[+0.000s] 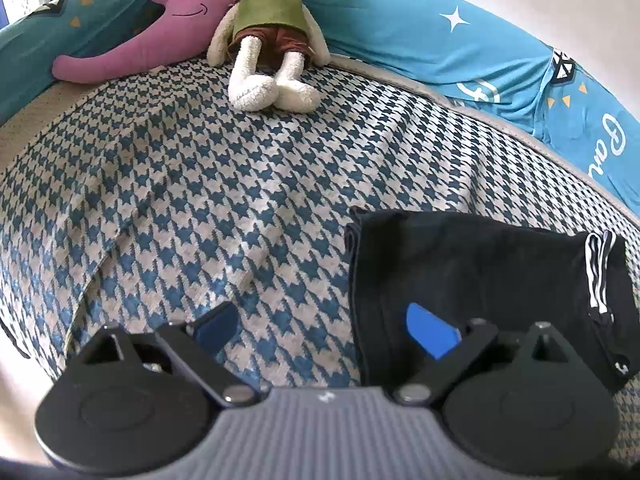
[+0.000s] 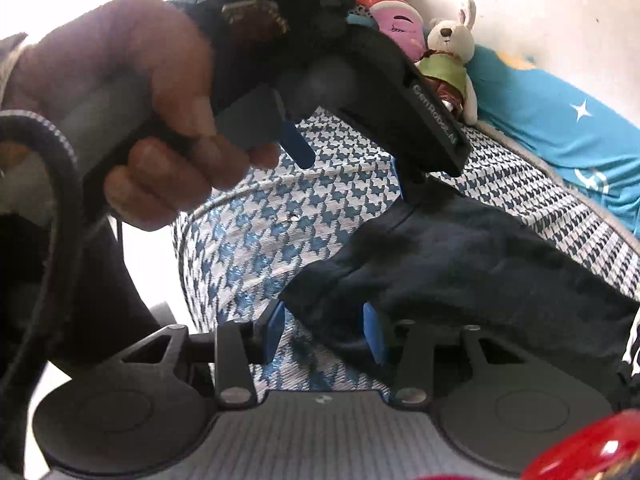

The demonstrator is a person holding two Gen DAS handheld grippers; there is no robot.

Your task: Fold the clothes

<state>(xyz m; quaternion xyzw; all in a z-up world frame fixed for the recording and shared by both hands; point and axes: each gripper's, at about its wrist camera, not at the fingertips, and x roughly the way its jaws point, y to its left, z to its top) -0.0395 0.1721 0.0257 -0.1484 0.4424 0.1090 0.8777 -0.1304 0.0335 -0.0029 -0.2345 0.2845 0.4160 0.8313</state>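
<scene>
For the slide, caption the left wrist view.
Open left gripper hovers beside folded black garment on houndstooth bedspread.

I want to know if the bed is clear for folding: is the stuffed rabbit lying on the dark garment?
No, the stuffed rabbit sits far back by the pillows, well apart from the dark garment.

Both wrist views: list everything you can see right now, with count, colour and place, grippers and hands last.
Folded dark garment with white side stripes: one, black, on the bedspread, right of centre.
Houndstooth bedspread: one, blue and white, covering the bed.
Plush rabbit in green top: one, cream, seated at the bed's far edge.
Pink plush pillow: one, beside the rabbit.
Star-print bedding: turquoise, along the wall.
Red object: one, right wrist view's lower corner, unidentifiable.
Left gripper: open, one finger over the garment.
Right gripper: open around the garment's edge.
Left hand: gripping its handle.
</scene>
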